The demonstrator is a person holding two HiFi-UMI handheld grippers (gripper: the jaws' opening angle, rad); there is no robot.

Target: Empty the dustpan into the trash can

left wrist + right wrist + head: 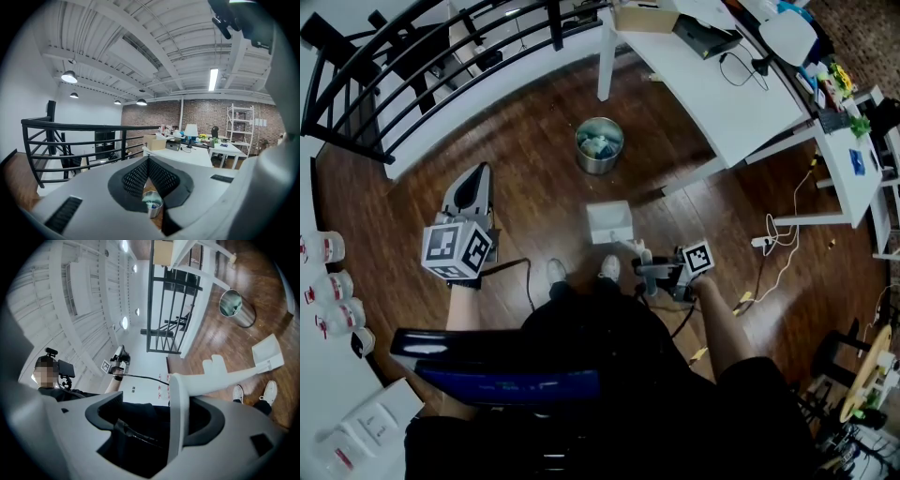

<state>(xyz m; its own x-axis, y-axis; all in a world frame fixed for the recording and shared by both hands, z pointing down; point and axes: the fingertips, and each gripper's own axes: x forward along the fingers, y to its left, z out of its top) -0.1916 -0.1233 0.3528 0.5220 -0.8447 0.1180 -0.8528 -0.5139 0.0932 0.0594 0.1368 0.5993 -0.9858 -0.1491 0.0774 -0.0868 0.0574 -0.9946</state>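
The right claw was clenched on the far end of the dustpan's handle. It held the white dustpan off the wooden floor, just ahead of the person's shoes, with its mouth towards the trash can. The can stood on the floor well apart from the pan, near the long edge of the white surface, and already had some rubbish in it. The left claw was clamped shut on nothing and pointed roughly at the can. The dustpan looked like thin moulded plastic, so it was probably light and stiff, and unlikely to bend or break under the grip. Its smooth handle could well slip or swivel between the pads, the more so because the pan hung at the far end of a long lever. A hold across the flat faces of the handle seemed soundest, and one nearer the pan would have steadied it for tipping. Whether anything lay in the pan could not be told from these views. The can appeared to be thin metal, likely light enough to slide or topple if the pan's lip knocked its rim, so the pour called for the lip above the opening, not resting on it.
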